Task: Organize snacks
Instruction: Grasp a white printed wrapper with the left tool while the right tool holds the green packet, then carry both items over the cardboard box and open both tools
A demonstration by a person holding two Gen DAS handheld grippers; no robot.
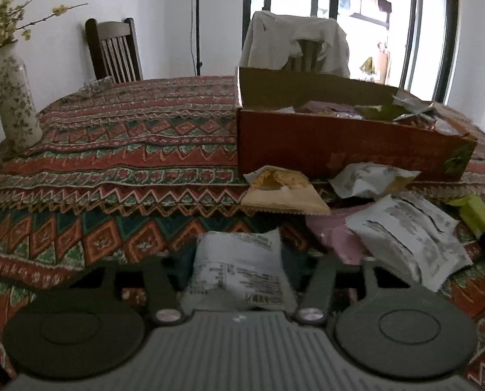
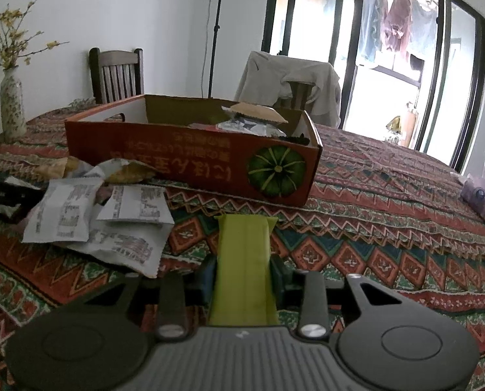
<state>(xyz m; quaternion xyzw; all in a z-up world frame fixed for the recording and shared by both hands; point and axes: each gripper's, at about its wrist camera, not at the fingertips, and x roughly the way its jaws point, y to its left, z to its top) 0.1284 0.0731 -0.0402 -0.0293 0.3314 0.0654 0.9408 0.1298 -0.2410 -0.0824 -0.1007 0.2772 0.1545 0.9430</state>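
My left gripper is shut on a white snack packet with printed text, held low over the patterned tablecloth. My right gripper is shut on a yellow-green snack bar, just in front of the red cardboard box. The box also shows in the left wrist view and holds several snack packets. Loose snacks lie in front of it: a beige packet, white packets and a pink one. The white packets also show in the right wrist view.
A flowered vase with yellow twigs stands at the table's left. Two wooden chairs stand behind the table, one draped with cloth. A purple packet lies at the table's right edge. A window is behind.
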